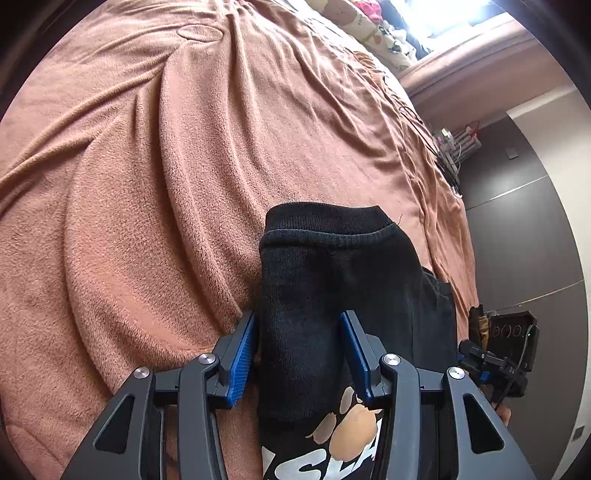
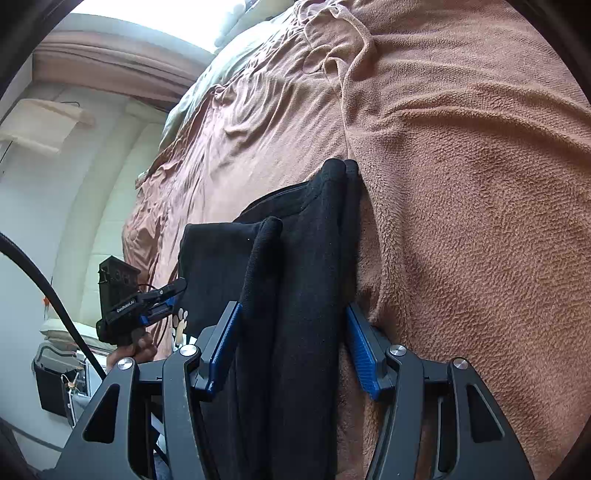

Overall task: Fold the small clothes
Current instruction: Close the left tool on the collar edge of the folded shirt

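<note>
Garment (image 1: 325, 295) lies lengthwise between both spread finger pairs — left gripper (image 1: 299, 354), right gripper (image 2: 291, 350) — neither clamps it.

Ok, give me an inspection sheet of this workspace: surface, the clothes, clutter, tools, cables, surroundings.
Surface: rumpled terracotta fleece blanket over a bed.
Job's things: black knit garment with paw-print graphic lying on the blanket.
Clutter: patterned bedding at the far end.
Grippers: left tool and right tool both straddle black fabric; whether either clamps it cannot be told.
Cables: black cable in right view.
Surroundings: bright window, dark wall panels.
</note>
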Available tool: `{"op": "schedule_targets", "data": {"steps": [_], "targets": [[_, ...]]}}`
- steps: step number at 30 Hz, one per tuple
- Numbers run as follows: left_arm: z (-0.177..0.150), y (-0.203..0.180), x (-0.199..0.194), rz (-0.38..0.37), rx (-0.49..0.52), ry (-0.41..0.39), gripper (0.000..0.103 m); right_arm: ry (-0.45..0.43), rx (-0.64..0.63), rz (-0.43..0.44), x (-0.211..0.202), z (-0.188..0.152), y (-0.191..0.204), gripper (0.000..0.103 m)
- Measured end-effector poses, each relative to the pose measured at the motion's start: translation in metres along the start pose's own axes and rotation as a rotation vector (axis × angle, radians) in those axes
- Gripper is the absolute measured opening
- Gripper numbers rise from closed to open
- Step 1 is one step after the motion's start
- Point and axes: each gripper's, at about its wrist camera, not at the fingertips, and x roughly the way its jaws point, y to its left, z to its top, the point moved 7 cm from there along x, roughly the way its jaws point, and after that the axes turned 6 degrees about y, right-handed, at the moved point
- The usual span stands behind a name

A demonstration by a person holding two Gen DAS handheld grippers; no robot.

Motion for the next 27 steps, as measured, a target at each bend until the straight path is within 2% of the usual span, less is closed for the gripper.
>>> {"op": "schedule_targets", "data": {"steps": [3,7,8,10,11,14,17,19,23,27], "targets": [[0.005,-0.001,0.004,-0.030,0.003,0.009,0.047,-0.003,0.012,0.044,0.000,0.004,0.000,0.054],[0.007,-0.013,-0.001,-0.038,0.053,0.013,0.023,-0.005,0.000,0.065,0.011,0.009,0.005,0.054],[0.007,-0.016,-0.003,-0.044,0.066,0.012,0.014,-0.004,-0.005,0.064,0.013,0.009,0.007,0.051],[0.007,-0.021,-0.011,-0.064,0.077,0.006,0.011,0.004,-0.026,0.077,0.018,0.010,0.016,0.035],[0.007,-0.023,-0.016,-0.080,0.078,0.001,0.009,0.002,-0.041,0.074,0.018,0.010,0.020,0.035],[0.004,-0.032,-0.027,-0.109,0.113,-0.014,0.009,-0.018,-0.082,0.066,0.012,0.009,0.032,0.035],[0.002,-0.031,-0.025,-0.088,0.112,0.007,0.010,-0.026,-0.051,0.029,0.009,0.009,0.022,0.040],[0.004,-0.027,-0.017,-0.064,0.089,0.022,0.012,-0.012,0.001,0.006,0.011,0.008,0.007,0.057],[0.001,-0.013,-0.005,-0.044,0.058,0.054,0.023,0.008,0.033,0.038,0.014,0.007,-0.001,0.058],[0.000,-0.001,0.005,-0.047,0.034,0.074,0.026,0.040,0.013,0.053,0.028,0.011,0.003,0.058]]}}
